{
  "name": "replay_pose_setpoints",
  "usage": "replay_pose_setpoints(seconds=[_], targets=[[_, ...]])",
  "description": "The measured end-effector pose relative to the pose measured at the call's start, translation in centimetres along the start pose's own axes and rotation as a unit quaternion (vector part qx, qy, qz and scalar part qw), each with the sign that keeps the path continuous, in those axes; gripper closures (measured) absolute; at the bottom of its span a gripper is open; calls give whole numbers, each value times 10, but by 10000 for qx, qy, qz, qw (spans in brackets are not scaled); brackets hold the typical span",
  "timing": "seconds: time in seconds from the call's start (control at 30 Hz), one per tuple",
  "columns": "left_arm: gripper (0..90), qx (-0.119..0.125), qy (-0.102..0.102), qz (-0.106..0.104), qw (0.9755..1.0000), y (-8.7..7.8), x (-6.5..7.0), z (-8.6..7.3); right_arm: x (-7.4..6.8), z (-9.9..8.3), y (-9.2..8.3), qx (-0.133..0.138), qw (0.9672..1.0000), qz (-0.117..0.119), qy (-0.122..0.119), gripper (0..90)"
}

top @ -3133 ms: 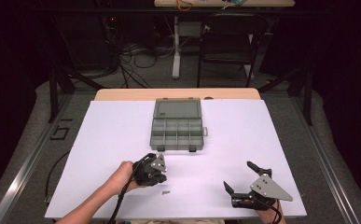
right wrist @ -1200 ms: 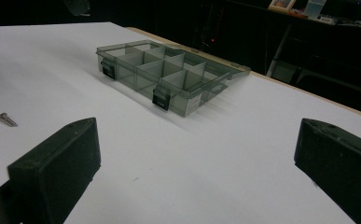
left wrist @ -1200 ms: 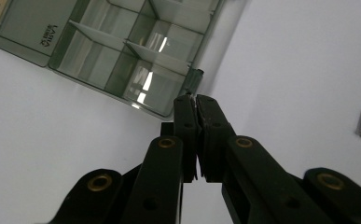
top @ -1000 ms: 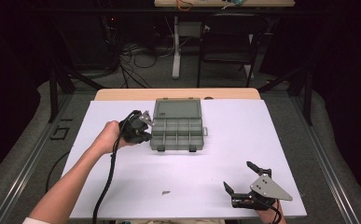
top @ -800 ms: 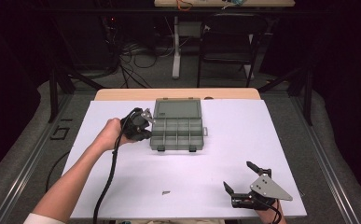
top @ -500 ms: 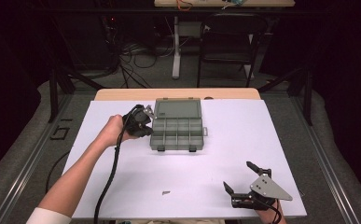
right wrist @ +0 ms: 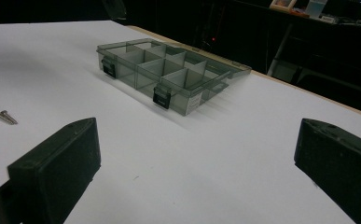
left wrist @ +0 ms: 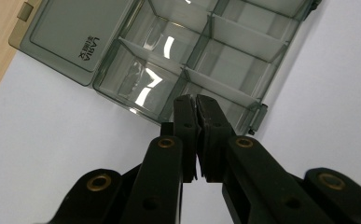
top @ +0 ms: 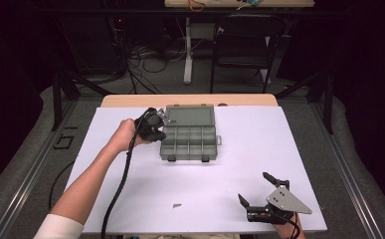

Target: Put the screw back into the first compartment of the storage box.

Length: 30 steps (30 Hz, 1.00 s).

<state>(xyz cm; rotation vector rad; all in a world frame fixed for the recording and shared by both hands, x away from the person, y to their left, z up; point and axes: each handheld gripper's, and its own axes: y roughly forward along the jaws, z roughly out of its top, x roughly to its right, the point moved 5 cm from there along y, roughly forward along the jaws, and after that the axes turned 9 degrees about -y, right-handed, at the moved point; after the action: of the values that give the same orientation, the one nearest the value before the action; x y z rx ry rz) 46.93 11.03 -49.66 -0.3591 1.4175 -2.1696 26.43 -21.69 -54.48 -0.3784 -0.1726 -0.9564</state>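
The left gripper is hovering over the near-left corner of the open compartment box, its jaws nearly closed, and I cannot tell if they are pinching something small. The right gripper is resting wide open and empty near the front edge of the surface. The compartments are looking empty in the left gripper view, while the right gripper view is showing a screw lying on the sheet, so sorting is probably only beginning.

Open grey compartment box; small screw nearby.
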Motion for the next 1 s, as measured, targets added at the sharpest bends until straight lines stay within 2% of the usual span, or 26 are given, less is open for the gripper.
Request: replay_pose_setpoints(seconds=[0.17,0.3,0.53,0.7,0.77,0.83,0.93,1.0], targets=[[875,24,-62,29,10000,6,-6,3,0,0,0,-6,10000,4,-7,0],[874,41,-199,16,9998,10,-11,6,0,0,0,-6,10000,2,-3,0],[873,25,-239,76,9997,19,-16,12,0,0,0,-8,10000,12,-11,0],[871,-49,-295,98,9995,29,-19,12,0,0,0,-10,10000,16,-15,0],[871,-38,-396,104,9992,32,-20,11,0,0,0,-12,10000,17,-16,0],[870,-56,-385,121,9992,35,-22,11,0,0,0,-14,10000,20,-16,0],[869,-72,-472,78,9988,38,-23,10,0,0,0,-20,10000,12,-6,0],[868,-80,-433,92,9990,40,-24,11,-1,0,0,-22,10000,14,-9,0]])
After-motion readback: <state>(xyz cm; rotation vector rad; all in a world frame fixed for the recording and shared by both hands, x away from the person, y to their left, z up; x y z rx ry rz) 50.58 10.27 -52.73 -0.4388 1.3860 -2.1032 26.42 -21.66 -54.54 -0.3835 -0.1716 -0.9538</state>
